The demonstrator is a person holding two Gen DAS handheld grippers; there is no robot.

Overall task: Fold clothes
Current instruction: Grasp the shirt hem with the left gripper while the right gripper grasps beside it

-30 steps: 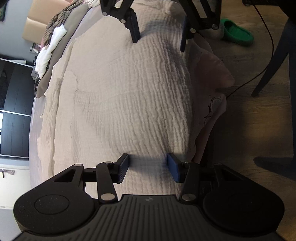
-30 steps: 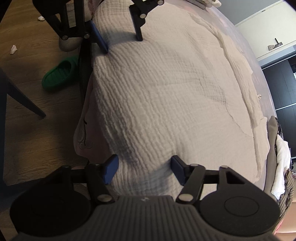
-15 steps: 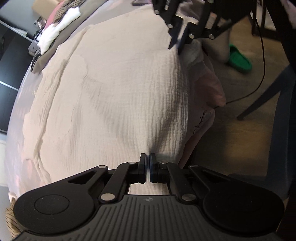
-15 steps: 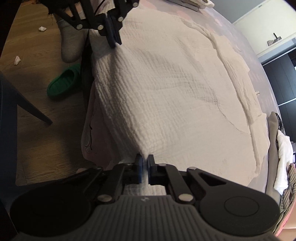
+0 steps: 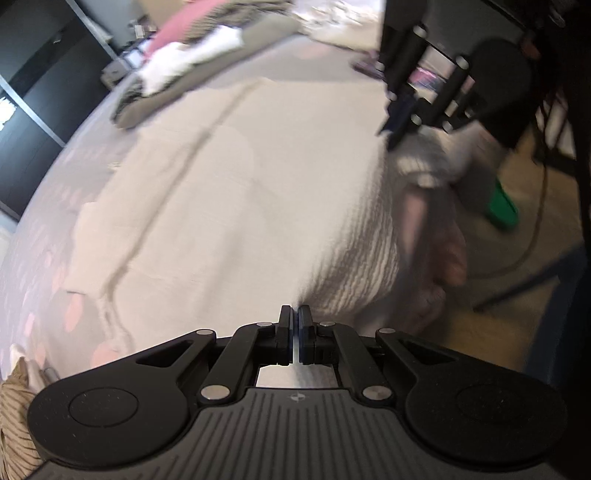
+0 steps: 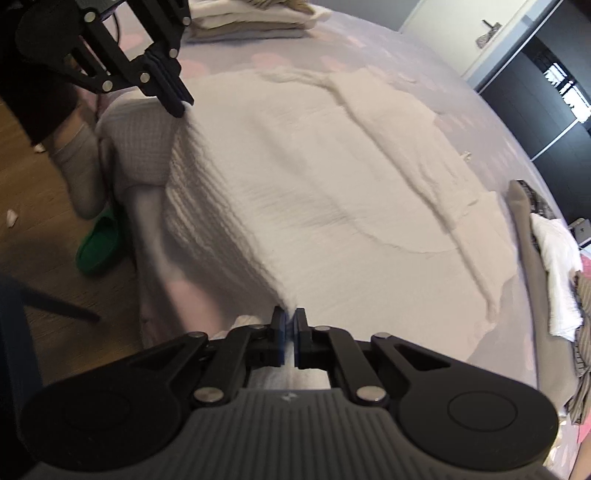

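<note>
The white crinkled garment (image 6: 332, 192) lay spread over the lilac bedspread (image 6: 424, 62), its near edge hanging over the bed's side. The left gripper (image 5: 294, 314) was clenched on that edge, cloth pinched between its 2 fingers and pulled up into a ridge. Further along the same edge, the right gripper (image 6: 290, 317) was likewise clamped tight on the garment's hem. Beyond the garment, toward the far side of the bed, sat a pile of unfolded clothes (image 5: 192, 62). A stack of folded clothes (image 6: 251, 18) rested past the garment's other end. Below the held edge, on the wooden floor (image 6: 22, 206), stood a green slipper (image 6: 98, 245) and a grey-socked foot (image 6: 75, 173).
</note>
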